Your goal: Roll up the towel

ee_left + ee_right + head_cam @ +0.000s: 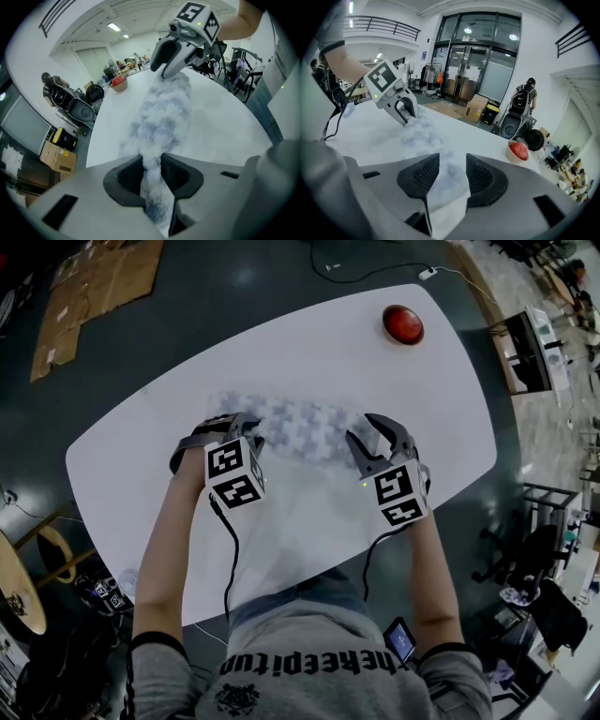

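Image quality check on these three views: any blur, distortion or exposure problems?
Head view: dark corners and a dim floor; the white table is bright, and the pale towel has low contrast on it. Left gripper view: strong fisheye, black corners, towel soft and fuzzy close up. Right gripper view: fisheye bends the railing; glass doors bright, not blown out.

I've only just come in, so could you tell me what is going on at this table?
A person is rolling up a patterned towel on the white table with a handheld gripper in each hand. The left gripper is pinched on one end of the towel; the right gripper straddles the other end, jaws apart, not gripping. The towel lies bunched lengthwise between them.
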Tool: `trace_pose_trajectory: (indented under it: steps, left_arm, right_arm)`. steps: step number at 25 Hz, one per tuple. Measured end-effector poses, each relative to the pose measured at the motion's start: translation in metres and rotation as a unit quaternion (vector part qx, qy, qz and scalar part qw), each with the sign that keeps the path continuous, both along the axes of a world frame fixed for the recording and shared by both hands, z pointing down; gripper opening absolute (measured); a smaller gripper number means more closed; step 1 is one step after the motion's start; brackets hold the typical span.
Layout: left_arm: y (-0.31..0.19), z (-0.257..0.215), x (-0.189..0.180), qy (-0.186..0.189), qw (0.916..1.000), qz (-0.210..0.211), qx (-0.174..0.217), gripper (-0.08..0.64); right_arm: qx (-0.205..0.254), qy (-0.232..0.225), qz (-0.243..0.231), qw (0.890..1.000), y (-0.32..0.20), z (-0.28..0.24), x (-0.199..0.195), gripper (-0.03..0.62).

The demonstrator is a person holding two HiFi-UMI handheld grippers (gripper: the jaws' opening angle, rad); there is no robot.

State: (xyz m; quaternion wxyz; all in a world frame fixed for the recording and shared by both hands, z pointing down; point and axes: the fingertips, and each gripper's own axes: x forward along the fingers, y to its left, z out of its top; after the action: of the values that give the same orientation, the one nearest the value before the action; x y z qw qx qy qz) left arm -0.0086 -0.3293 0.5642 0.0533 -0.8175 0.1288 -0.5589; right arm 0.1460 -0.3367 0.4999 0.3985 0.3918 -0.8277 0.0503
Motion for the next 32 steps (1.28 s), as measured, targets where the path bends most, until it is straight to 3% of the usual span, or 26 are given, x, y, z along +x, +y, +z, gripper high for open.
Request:
trace_pose_trajectory:
  steps: [7, 11, 18, 22, 26, 29, 32]
  left_arm:
    - [-0.010, 0.007, 0.003, 0.011, 0.9982, -0.047, -0.035, 0.103]
    - [-0.010, 0.010, 0.003, 0.013, 0.9984, -0.042, -0.037, 0.110]
    - [-0.004, 0.009, 0.000, 0.028, 0.9993, -0.016, -0.016, 0.167]
    - [0.001, 0.001, -0.002, 0.074, 0.9963, -0.033, -0.031, 0.222]
    - [0.005, -0.018, -0.004, 0.156, 0.9830, -0.082, -0.050, 0.235]
    - [0.006, -0.042, -0.008, 0.215, 0.9663, -0.130, -0.054, 0.235]
    - [0.010, -0.069, -0.010, 0.271, 0.9473, -0.168, -0.032, 0.233]
  right_arm:
    - [-0.025, 0.003, -0.029, 0.999, 0.039, 0.011, -0.005, 0.173]
    - [-0.050, 0.020, -0.020, 0.998, 0.040, 0.043, 0.000, 0.184]
    - [-0.082, -0.012, 0.000, 0.997, 0.027, 0.060, 0.004, 0.193]
    - [-0.092, -0.068, 0.032, 0.993, 0.031, 0.047, 0.006, 0.193]
    - [-0.079, -0.134, 0.073, 0.985, 0.035, 0.026, 0.006, 0.193]
    - [-0.067, -0.178, 0.094, 0.977, 0.040, 0.007, 0.001, 0.192]
    - [-0.051, -0.201, 0.104, 0.973, 0.049, -0.012, -0.004, 0.173]
